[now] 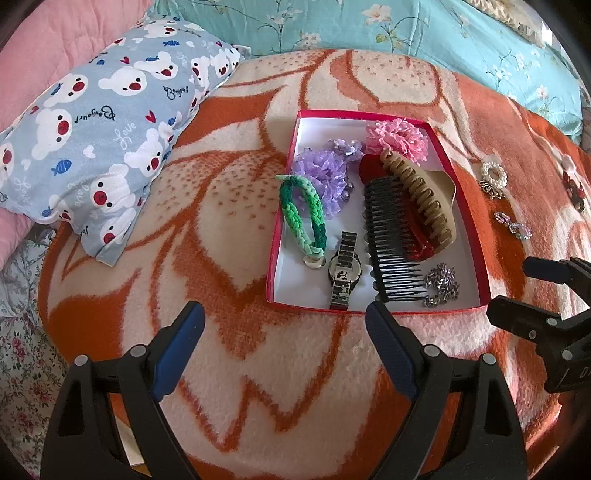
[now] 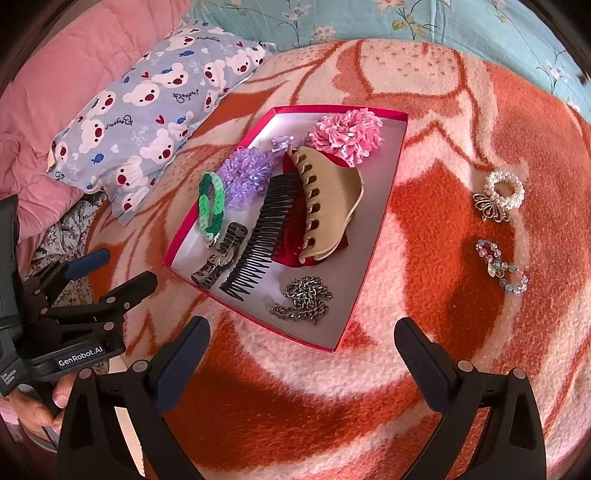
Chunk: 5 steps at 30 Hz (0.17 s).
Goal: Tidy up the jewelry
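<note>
A red-rimmed box (image 1: 282,206) (image 2: 391,177) lies on the blanket. It holds a green braided bracelet (image 1: 303,214) (image 2: 212,206), a watch (image 1: 343,271) (image 2: 219,262), a black comb (image 1: 388,236) (image 2: 262,236), a beige claw clip (image 1: 421,195) (image 2: 328,199), a metal chain (image 1: 441,284) (image 2: 303,299), and purple (image 1: 321,175) and pink (image 1: 397,136) scrunchies. A pearl bracelet (image 2: 504,192) (image 1: 493,175) and a bead bracelet (image 2: 502,266) (image 1: 513,225) lie on the blanket right of the box. My left gripper (image 1: 284,325) is open and empty before the box. My right gripper (image 2: 301,336) is open and empty at the box's near corner.
An orange and cream blanket (image 1: 229,206) covers the bed. A blue bear-print pillow (image 1: 92,147) (image 2: 147,118) lies to the left, pink bedding (image 2: 55,74) behind it. A teal floral quilt (image 1: 369,33) runs along the back. A small red ornament (image 1: 576,188) lies at the far right.
</note>
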Tool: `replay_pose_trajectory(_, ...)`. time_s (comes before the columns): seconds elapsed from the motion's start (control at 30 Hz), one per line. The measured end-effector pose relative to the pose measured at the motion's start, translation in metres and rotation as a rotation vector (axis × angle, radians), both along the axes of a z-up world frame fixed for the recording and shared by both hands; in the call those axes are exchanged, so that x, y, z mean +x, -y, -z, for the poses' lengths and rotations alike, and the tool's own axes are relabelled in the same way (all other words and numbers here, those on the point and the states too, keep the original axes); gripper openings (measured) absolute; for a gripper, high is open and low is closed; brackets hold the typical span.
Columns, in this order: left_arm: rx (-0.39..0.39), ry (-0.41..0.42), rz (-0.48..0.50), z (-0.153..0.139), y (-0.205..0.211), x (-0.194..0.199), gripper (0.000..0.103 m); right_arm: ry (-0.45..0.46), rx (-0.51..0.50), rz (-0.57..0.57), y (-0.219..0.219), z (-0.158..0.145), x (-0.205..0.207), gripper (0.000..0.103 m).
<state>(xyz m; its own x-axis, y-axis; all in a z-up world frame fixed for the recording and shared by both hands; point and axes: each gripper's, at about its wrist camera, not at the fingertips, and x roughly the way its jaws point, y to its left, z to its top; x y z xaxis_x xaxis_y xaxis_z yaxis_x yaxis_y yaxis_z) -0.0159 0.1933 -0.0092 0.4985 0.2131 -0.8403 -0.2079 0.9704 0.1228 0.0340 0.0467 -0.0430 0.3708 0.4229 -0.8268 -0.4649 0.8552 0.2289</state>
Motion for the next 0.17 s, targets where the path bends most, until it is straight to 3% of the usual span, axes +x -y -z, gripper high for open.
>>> replay_pose_trajectory(0.17, -0.010, 0.001, -0.003, 0.0027, -0.0020, 0.0051, 0.090, -0.001, 0.002, 0.001, 0.0022, 0.0037, 0.0014, 0.101)
